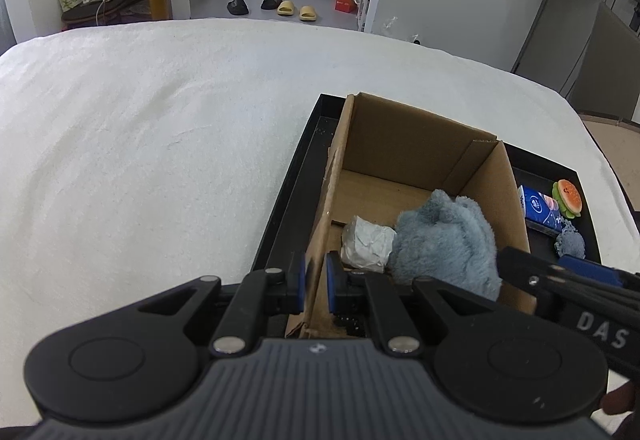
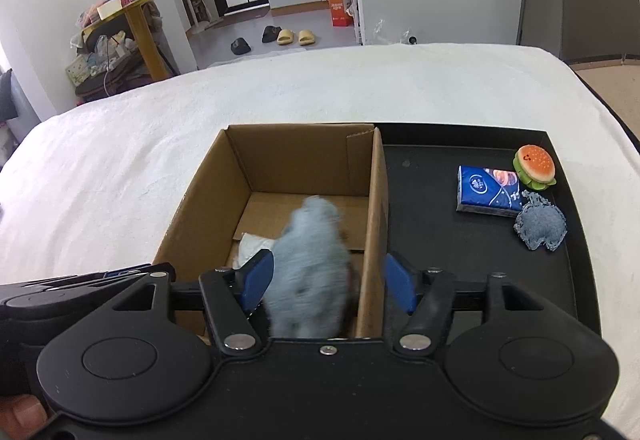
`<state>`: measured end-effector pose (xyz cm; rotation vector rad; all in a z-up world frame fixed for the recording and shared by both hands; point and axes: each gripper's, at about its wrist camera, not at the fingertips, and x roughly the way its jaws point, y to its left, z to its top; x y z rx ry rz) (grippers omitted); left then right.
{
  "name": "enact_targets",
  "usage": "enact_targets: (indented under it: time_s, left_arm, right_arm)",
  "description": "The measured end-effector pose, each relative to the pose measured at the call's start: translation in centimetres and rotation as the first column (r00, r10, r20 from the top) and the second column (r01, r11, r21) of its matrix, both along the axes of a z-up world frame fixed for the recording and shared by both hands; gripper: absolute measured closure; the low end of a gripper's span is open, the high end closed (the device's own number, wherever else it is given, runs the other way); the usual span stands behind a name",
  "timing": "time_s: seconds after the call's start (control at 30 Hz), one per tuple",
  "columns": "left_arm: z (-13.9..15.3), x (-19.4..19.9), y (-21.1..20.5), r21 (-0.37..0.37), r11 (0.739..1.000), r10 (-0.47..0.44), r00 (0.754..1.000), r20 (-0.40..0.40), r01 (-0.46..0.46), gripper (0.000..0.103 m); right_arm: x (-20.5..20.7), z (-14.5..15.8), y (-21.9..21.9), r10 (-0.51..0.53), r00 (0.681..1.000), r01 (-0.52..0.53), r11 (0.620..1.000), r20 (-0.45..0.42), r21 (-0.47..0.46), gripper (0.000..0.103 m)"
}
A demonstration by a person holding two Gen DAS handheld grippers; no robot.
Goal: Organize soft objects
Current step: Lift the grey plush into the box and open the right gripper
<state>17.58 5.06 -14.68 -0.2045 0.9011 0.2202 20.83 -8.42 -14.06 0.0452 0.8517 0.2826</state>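
The left gripper (image 1: pixel 316 288) is clamped on the near left wall of the cardboard box (image 1: pixel 400 136), one blue pad on each side of the cardboard. The right gripper (image 2: pixel 328 284) has its jaws standing apart, straddling the box's right wall: the left pad is inside the box and the right pad is outside it, over the tray. The grey-blue fluffy cloth (image 2: pixel 310 272) is between those pads but blurred in the right wrist view, and the pads do not press on it; in the left wrist view it lies bunched inside the box. Just beside it on the box floor is a crumpled white paper wad (image 1: pixel 366 246).

The box stands in the left part of a black tray (image 2: pixel 568 280). On the tray's bare right part lie a blue tissue pack (image 2: pixel 488 192), a burger toy (image 2: pixel 535 165) and a small grey knitted piece (image 2: pixel 540 226), close together. The tray rests on a bed covered with a white blanket (image 1: pixel 140 144).
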Motion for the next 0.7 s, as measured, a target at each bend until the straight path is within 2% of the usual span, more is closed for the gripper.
enact_targets:
  time_s: [0.57,0.7]
  left_arm:
    - [0.6,-0.2,-2.1,0.133,0.991,-0.012,1.0,0.014,0.01,0.089]
    - [0.5,0.1,-2.4,0.155,0.988,-0.004,1.0,-0.002,0.004,0.081]
  right_arm:
    - [-0.1,-0.8,-6.1,-0.08,0.997,0.079,0.996,0.021,0.052,0.041]
    - [0.1,-1.8,-7.4,-0.089,0.996,0.088,0.994,0.013,0.058,0.041]
